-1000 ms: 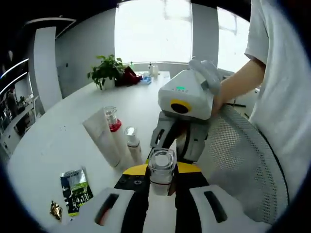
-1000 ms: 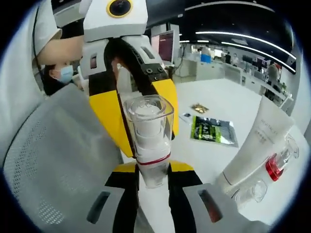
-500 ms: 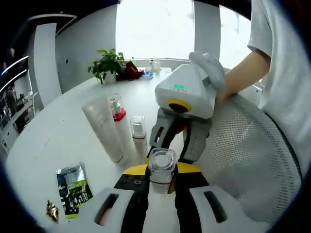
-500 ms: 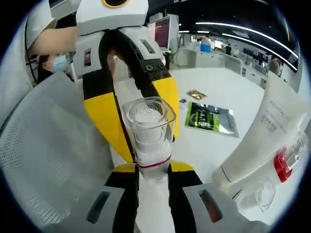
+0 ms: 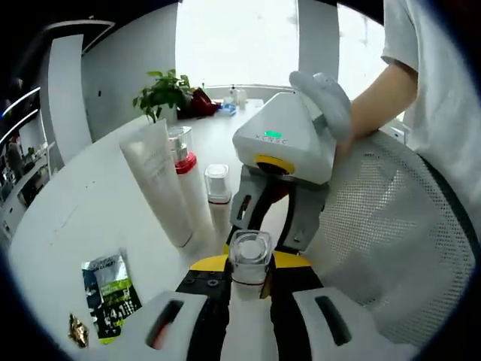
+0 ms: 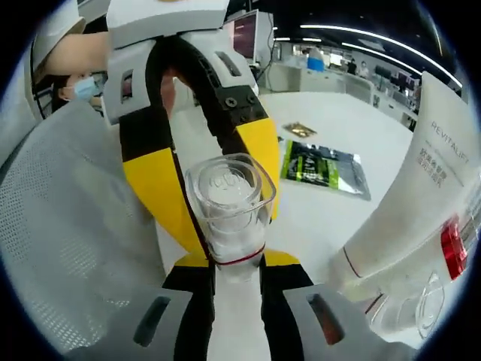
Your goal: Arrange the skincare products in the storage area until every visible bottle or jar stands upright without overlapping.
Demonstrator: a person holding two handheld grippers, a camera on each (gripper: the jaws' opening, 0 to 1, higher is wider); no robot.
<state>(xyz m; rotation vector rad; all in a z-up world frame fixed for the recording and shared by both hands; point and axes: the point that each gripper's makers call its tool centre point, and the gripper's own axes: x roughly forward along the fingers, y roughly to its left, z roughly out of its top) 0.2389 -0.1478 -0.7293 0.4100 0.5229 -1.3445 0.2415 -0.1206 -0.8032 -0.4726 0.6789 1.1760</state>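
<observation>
- Left claw (image 5: 249, 282): jaws clamped on a clear-capped bottle (image 5: 249, 258), which stands up between them with its cap towards the camera's far side.
- Right claw (image 6: 237, 282): jaws clamped on the same clear-capped bottle (image 6: 229, 207), gripping it from the opposite side; the two claws face each other, the yellow-and-black jaws of each showing just behind the bottle in the other's view.
- White worktop (image 5: 83, 203): carries three upright products near the held bottle: a white tube (image 5: 159, 180), a red-collared pump bottle (image 5: 186, 184) touching it, and a small white bottle (image 5: 219, 197) just beside that.
- Green sachet (image 5: 110, 289) and a small gold wrapper (image 5: 77, 329): lie flat towards the worktop's near edge, apart from the upright group.
- Potted plant (image 5: 159, 93): stands at the worktop's far edge.
- White mesh chair back (image 5: 383, 248): beside the claws; a person's gloved hand (image 5: 331, 101) holds the right claw's housing.
</observation>
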